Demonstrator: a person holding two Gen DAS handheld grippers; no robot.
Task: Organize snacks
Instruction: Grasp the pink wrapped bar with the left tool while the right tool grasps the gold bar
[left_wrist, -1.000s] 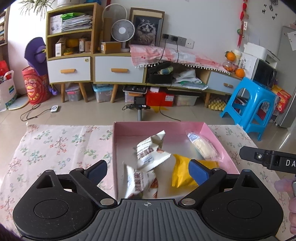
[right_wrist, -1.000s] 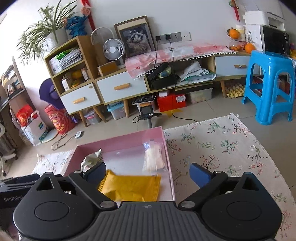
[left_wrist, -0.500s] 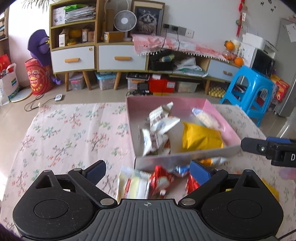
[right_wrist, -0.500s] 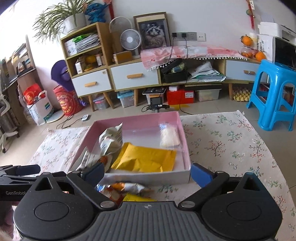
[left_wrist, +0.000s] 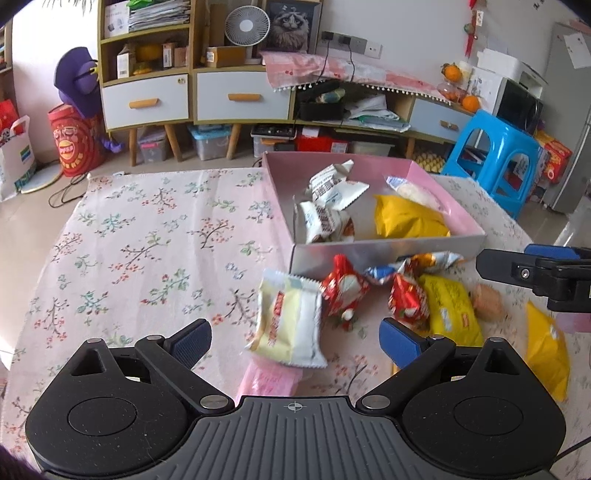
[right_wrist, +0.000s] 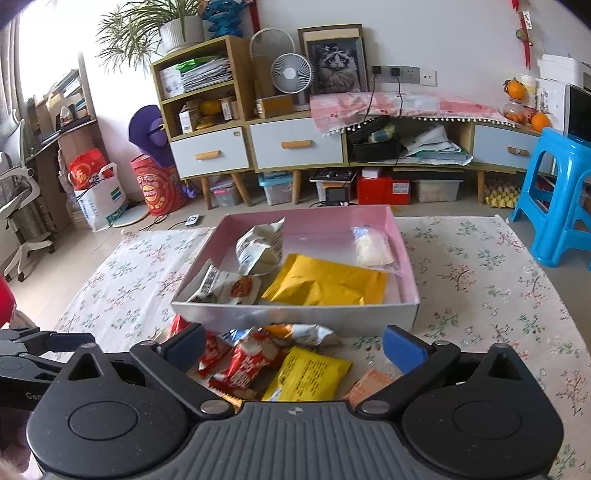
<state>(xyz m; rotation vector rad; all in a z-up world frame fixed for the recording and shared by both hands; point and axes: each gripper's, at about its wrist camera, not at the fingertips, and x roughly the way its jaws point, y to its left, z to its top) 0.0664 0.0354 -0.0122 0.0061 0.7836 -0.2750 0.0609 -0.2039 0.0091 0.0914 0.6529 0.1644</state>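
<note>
A pink box (left_wrist: 388, 251) (right_wrist: 295, 314) on the floral cloth holds white packets (left_wrist: 334, 186), a yellow bag (left_wrist: 406, 218) (right_wrist: 325, 282) and a clear-wrapped pastry (right_wrist: 371, 247). In front of it lie loose snacks: a cream packet (left_wrist: 291, 317), red packets (left_wrist: 343, 288) (right_wrist: 251, 363), a yellow packet (left_wrist: 452, 312) (right_wrist: 308, 373), and a yellow bag (left_wrist: 546, 350). My left gripper (left_wrist: 295, 338) is open above the cream packet. My right gripper (right_wrist: 293, 341) is open over the red and yellow packets, and its finger (left_wrist: 517, 271) shows in the left wrist view.
The floral cloth (left_wrist: 147, 251) stretches left of the box with free room. A pink packet (left_wrist: 269, 378) lies under my left gripper. A blue stool (right_wrist: 554, 206) stands at the right; cabinets (right_wrist: 295, 144) and storage bins line the back wall.
Both grippers have pulled back from over the box toward me. The loose snacks in front of the box have come into view beneath them.
</note>
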